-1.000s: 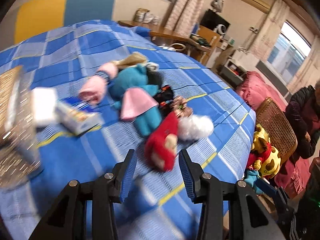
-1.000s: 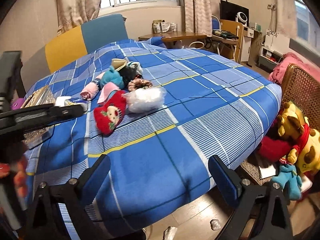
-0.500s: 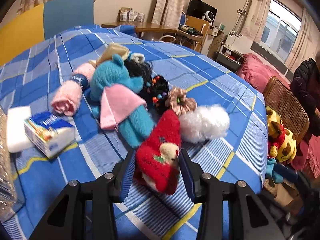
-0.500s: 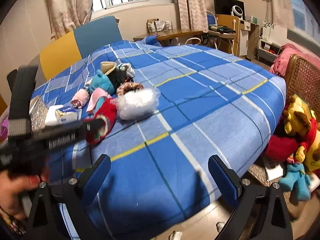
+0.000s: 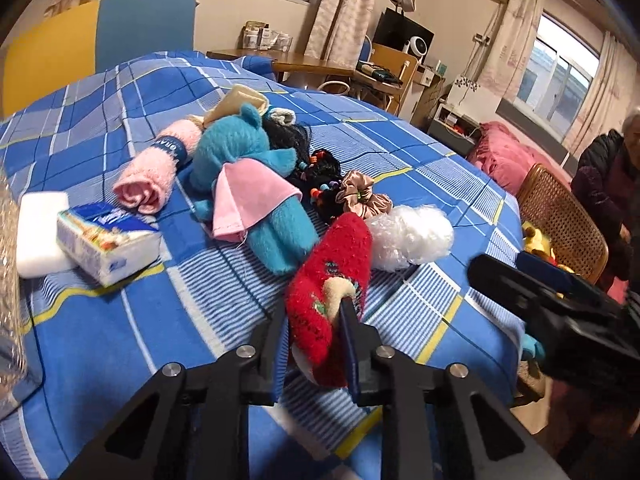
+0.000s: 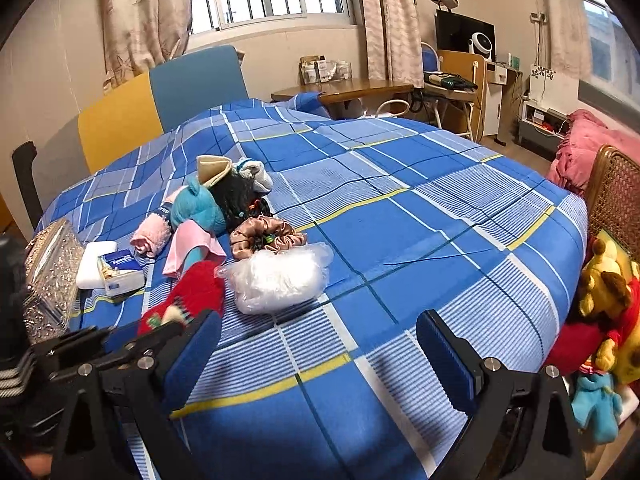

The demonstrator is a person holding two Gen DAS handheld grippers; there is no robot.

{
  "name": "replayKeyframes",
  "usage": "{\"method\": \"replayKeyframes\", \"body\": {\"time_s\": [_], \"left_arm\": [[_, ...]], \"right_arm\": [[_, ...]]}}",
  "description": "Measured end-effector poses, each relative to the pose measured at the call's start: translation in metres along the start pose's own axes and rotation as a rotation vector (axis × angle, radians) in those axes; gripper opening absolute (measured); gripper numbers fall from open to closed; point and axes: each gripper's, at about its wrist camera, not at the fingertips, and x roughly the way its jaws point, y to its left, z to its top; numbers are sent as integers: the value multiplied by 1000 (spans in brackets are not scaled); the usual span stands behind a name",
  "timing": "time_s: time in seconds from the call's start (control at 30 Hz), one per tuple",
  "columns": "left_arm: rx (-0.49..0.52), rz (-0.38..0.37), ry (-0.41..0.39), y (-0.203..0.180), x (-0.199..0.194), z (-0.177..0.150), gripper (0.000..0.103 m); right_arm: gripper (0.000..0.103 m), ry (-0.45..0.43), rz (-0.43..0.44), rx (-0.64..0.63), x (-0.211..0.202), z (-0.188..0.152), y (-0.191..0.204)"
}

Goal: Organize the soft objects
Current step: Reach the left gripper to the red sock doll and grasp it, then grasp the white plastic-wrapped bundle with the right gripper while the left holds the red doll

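A bedroom with curtained windows, a desk at the far wall and a bed under a blue checked cover [image 5: 400, 160] fills the left wrist view. On the cover lies a heap of soft things: a rolled pink towel [image 5: 150, 176], a teal plush toy [image 5: 244, 160] with a pink cloth [image 5: 252, 196] over it, a black hair tie with beads [image 5: 324, 188], a brown satin scrunchie [image 5: 364, 200] and a white bag of stuffing [image 5: 412, 236]. To the left sit a white sponge [image 5: 36, 232] and a tissue pack [image 5: 106, 246] leaning against it. Nearest the camera lies a red sock [image 5: 328, 280], its far end beside the stuffing. The left gripper [image 5: 314, 340] has just been closing, and its blue pads now press the sock's near end from both sides. The other gripper's dark finger pokes in from the right, and a person in a dark jacket [image 5: 604, 184] stands by a wicker chair [image 5: 560, 220].

From the right wrist, the same bed stretches toward a yellow and blue headboard [image 6: 160, 104]. The right gripper [image 6: 320, 356] stands wide apart over bare cover with nothing between its fingers. At lower left the left gripper [image 6: 172, 328] grips the red sock [image 6: 192, 292], which touches the bag of stuffing [image 6: 280, 276]. A glittery box [image 6: 50, 272] sits at the left edge, and a yellow plush bear [image 6: 612, 304] rests beside the bed at right.
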Motion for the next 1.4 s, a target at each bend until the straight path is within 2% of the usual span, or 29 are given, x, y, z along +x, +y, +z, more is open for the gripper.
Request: {"method": "replayKeyframes", "body": {"time_s": [0.2,0.6,0.7,0.83,0.9,0.97,1.23,1.4], "left_arm": [[-57,-11,-28,6,-27,-7,21],[-83,21,-113,20,-104,-19,21],[-99,25,-124,26,-118,-22,21],[-121,32,-145,36,-139,-27,21],[-135,43,-154,43,-151,-30,21],[-151,47,-160,49,-160,-33,21],[-204,98,-198,77,-198,-44,21],[-284,151,-218,109,-224,-57,21]], "right_arm": [[99,16,2,-10,20,6,6],[97,46,-1,-32,54,14,24],[84,59,-15,-34,62,12,25],[57,80,-1,-16,69,9,23],[52,80,-4,-7,69,8,22],[43,79,-1,-3,67,7,23],[38,75,5,4,55,1,24],[37,76,15,30,42,-7,23]]}}
